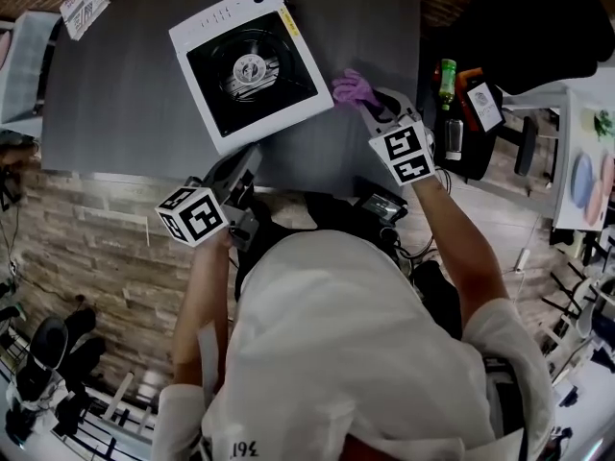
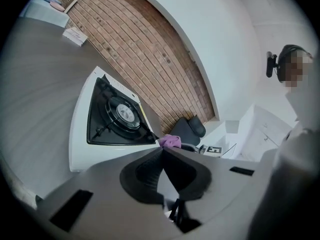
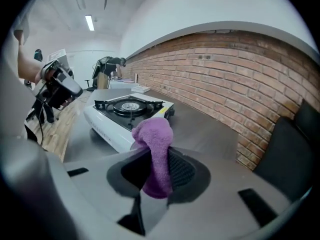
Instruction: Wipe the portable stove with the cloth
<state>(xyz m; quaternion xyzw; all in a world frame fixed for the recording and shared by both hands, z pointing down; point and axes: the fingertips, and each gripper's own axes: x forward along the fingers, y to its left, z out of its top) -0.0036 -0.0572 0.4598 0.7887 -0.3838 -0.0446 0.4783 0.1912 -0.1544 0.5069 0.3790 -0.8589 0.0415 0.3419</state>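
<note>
The right gripper [image 3: 156, 153] clamps the purple cloth [image 3: 152, 134] between its jaws, with the portable stove [image 3: 127, 106] on the table [image 1: 115, 84] just ahead. The left gripper's [image 2: 162, 152] jaws are pressed together, empty, near the stove's corner.

A brick wall [image 3: 240, 74] runs behind the grey table [image 1: 115, 94], with perhaps a dark chair [image 2: 192, 129] beyond.

The portable stove [image 1: 252, 65] stands just left of the right claw [image 1: 367, 111], which pinches the cloth [image 1: 354, 89], and just ahead of the left claw [image 1: 250, 157]. Open counter [image 1: 115, 113] lies beyond the right claw and ahead-left of the left.
</note>
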